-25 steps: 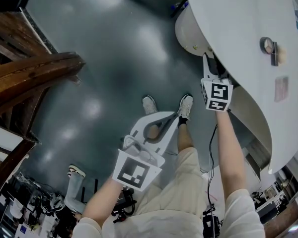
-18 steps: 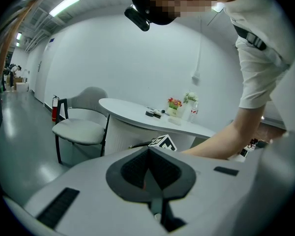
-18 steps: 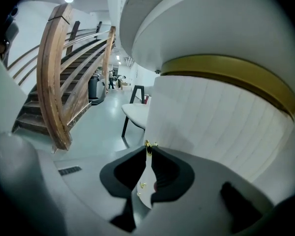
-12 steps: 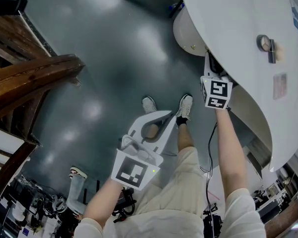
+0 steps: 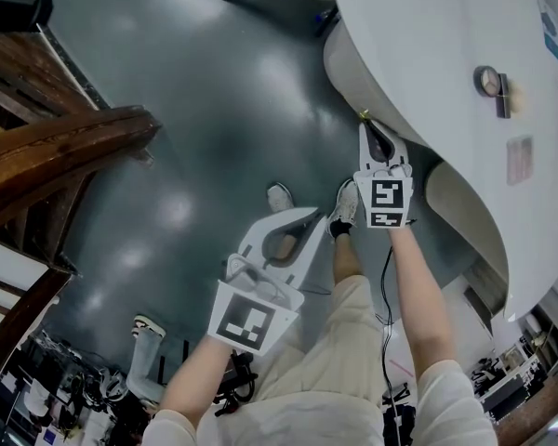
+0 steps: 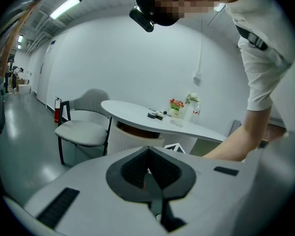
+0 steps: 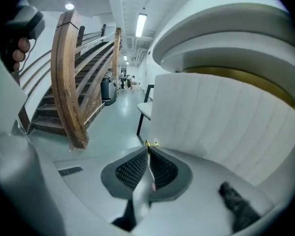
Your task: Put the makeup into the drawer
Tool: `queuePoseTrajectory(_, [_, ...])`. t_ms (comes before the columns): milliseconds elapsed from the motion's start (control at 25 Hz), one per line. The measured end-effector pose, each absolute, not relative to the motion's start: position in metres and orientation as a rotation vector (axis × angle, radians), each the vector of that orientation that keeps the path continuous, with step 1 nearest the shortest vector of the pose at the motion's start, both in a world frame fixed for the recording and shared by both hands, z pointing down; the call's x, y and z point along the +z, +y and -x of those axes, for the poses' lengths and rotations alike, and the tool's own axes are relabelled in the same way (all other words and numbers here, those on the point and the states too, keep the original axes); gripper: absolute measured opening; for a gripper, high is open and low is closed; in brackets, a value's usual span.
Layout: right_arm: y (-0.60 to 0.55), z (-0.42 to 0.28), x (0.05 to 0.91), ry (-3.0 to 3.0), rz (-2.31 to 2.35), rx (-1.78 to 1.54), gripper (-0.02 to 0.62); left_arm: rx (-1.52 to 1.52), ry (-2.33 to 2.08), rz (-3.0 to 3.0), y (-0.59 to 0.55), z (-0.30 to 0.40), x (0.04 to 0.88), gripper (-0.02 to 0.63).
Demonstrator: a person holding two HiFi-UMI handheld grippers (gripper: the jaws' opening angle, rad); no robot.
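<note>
The right tool (image 5: 367, 130) reached under the edge of the white surface (image 5: 428, 35), and its jaws had just been closing; they now stood clenched on the small gold knob (image 7: 150, 143) of the drawer (image 7: 211, 117), which was pinched right at their tips. From the head view the knob (image 5: 364, 114) sat on the drawer's (image 5: 344, 59) curved white front, directly ahead of that tool. In the right gripper view (image 7: 149, 150) the drawer front was ribbed and white, below the surface's rounded rim. The makeup (image 5: 488, 82), a round dark-rimmed piece with a dark stick just beside it, lay on top of the surface, well apart from both tools; a pale pinkish flat item (image 5: 519, 161) lay near it. The left tool (image 5: 312, 215) was held low over the grey floor (image 5: 214, 110), just in front of the person's shoes (image 5: 279, 196), clenched with nothing between its jaws. Its own view (image 6: 148, 150) showed the pads pressed together and, beyond them, the surface (image 6: 137, 113) with the dark makeup pieces (image 6: 156, 114), a small pot of flowers (image 6: 176, 104) and a chair (image 6: 83, 131) beside it. A wooden staircase (image 5: 65, 147) stood off to the left.
</note>
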State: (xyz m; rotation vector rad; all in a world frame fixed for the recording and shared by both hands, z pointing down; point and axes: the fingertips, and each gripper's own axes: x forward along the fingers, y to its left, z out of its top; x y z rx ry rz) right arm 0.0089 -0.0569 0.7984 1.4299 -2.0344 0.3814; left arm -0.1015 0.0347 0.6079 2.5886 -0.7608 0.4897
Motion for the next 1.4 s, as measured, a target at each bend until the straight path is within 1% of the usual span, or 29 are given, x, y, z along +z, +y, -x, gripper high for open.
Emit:
queuePoseTrajectory(280, [-0.024, 0.032, 0.796, -2.058, -1.406, 0.410, 0.023, 0.482, -0.787, -2.582, 0.032, 0.106, 0.601, 0.008])
queuePoseTrajectory(680, [0.014, 0.078, 0.794, -2.080, -1.458, 0.552, 0.023, 0.438, -0.850, -2.522, 0.028, 0.114, 0.601, 0.008])
queuePoseTrajectory(1400, [0.050, 0.121, 0.796, -2.050, -1.507, 0.701, 0.025, 0.419, -0.906, -2.501, 0.031, 0.127, 0.595, 0.008])
